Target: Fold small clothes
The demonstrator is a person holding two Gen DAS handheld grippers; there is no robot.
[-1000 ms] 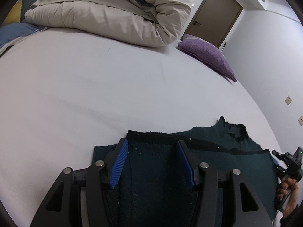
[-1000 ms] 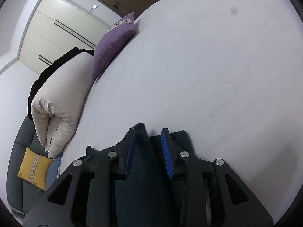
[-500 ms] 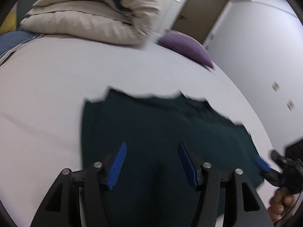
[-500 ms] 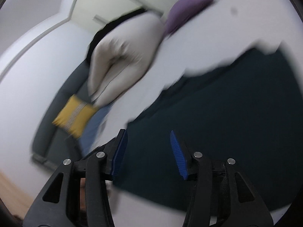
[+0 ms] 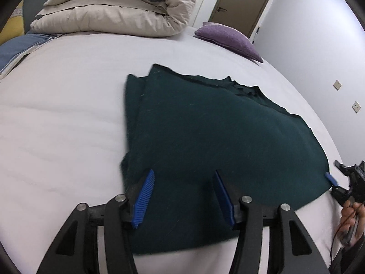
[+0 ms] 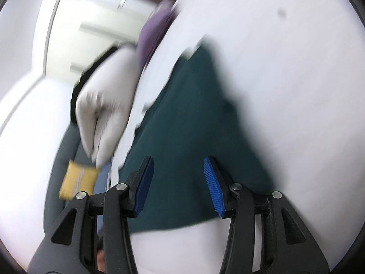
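No legible text or labels.

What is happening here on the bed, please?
A person holds two grippers and is folding a dark green garment on a white bed. The garment lies flat, with a folded layer showing along its left edge. The left gripper and the right gripper are both open above its near edge and hold nothing. A rolled beige duvet and a purple pillow lie at the far end.
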